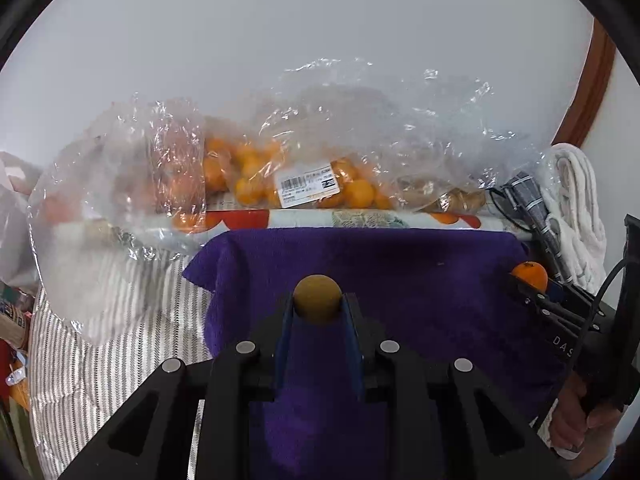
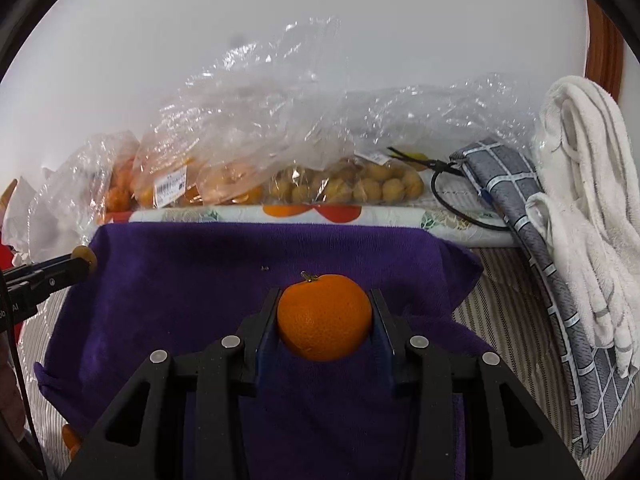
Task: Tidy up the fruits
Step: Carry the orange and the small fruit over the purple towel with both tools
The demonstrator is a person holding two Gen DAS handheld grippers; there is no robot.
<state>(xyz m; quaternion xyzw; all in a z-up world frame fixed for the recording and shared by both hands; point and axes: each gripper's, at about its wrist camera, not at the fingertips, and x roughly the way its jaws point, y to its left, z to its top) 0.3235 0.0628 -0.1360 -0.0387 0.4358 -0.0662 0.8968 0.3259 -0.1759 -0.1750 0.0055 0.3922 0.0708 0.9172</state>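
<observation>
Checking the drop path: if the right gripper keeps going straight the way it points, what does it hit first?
Most likely the purple towel. The right gripper, shut on the orange, angles down over it, with bare cloth ahead. The fruit bags lie behind the towel's far edge, though depth is hard to judge.

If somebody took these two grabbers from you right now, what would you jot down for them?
Left gripper: shut on a small brown fruit.
Right gripper: shut on an orange.
Both hang over the purple towel, which has no fruit on it yet.
The rest of the fruit sits in clear bags behind the towel.
Left to do: set these two down, then fetch the others.
</observation>
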